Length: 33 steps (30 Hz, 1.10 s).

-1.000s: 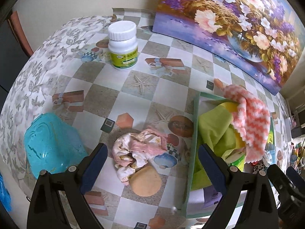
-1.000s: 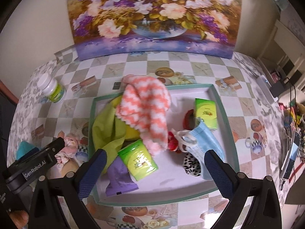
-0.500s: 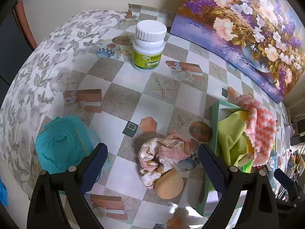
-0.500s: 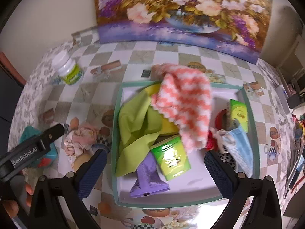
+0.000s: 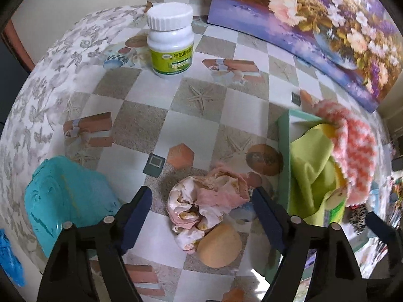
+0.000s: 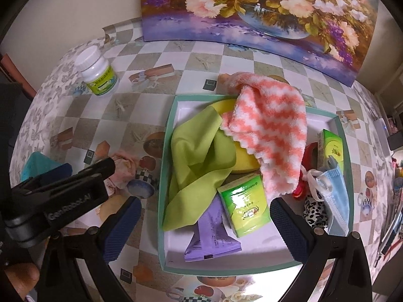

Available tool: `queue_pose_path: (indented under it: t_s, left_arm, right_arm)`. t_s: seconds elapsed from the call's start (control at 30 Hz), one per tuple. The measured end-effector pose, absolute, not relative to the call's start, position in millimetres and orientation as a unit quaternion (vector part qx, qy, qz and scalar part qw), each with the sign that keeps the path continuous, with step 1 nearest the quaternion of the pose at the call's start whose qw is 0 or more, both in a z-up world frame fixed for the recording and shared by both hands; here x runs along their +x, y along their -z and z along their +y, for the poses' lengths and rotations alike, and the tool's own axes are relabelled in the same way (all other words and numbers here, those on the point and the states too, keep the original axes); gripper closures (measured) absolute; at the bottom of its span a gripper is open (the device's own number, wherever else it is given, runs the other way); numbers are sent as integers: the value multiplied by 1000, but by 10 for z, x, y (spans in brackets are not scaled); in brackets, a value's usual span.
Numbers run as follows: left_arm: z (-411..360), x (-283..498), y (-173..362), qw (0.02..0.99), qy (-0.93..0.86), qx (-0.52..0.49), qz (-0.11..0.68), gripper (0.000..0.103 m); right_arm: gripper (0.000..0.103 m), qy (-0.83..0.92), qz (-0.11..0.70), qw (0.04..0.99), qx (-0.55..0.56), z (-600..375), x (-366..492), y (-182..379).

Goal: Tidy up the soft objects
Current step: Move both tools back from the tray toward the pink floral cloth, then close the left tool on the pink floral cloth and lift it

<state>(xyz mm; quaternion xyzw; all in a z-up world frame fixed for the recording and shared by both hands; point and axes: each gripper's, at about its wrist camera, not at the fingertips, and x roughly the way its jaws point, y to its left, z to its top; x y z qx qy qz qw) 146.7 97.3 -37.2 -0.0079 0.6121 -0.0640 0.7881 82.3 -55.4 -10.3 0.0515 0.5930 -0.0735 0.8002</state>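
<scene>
The left gripper is closing its still-apart jaws around the crumpled pink cloth lying on the table beside the green tray; light and floppy, it looks best pinched mid-bunch. The right gripper is hovering spread over the tray

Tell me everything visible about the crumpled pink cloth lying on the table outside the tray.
The pink cloth is a small bundle of thin, soft fabric, pink and cream with yellowish-brown print, bunched into loose folds. It lies on the checkered tablecloth, left of the green tray and apart from its wall. In the left wrist view it sits between the open fingers of the left gripper, whose jaws have just been closing; the pads do not yet press on it. Nothing else rests on it.
</scene>
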Motion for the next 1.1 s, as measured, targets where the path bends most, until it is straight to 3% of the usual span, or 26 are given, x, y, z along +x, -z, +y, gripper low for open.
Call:
queue_pose_path:
  t_s: [0.07, 0.23, 0.37, 0.43, 0.6, 0.73, 1.1]
  left_arm:
    - [954, 1467, 383, 790, 62, 0, 610, 22]
    - [943, 1461, 380, 786, 79, -8, 614, 40]
    - [911, 1461, 390, 785, 83, -4, 614, 43]
    - [901, 1467, 425, 779, 88, -9, 620, 51]
    - [863, 1479, 541, 770, 85, -4, 633, 54]
    - [852, 1498, 643, 760, 84, -8, 644, 63]
    - [764, 1528, 787, 757, 83, 8, 648, 68]
  right_arm:
    - [0, 76, 594, 799, 49, -562, 821, 107]
    - [0, 73, 594, 800, 49, -576, 818, 99]
    - [0, 75, 596, 798, 47, -574, 820, 109]
    - [0, 77, 597, 797, 40, -570, 818, 114]
    - [0, 79, 602, 794, 28, -580, 810, 136]
    - [0, 86, 603, 793, 22, -595, 803, 143]
    - [0, 88, 599, 795, 40, -694, 786, 112]
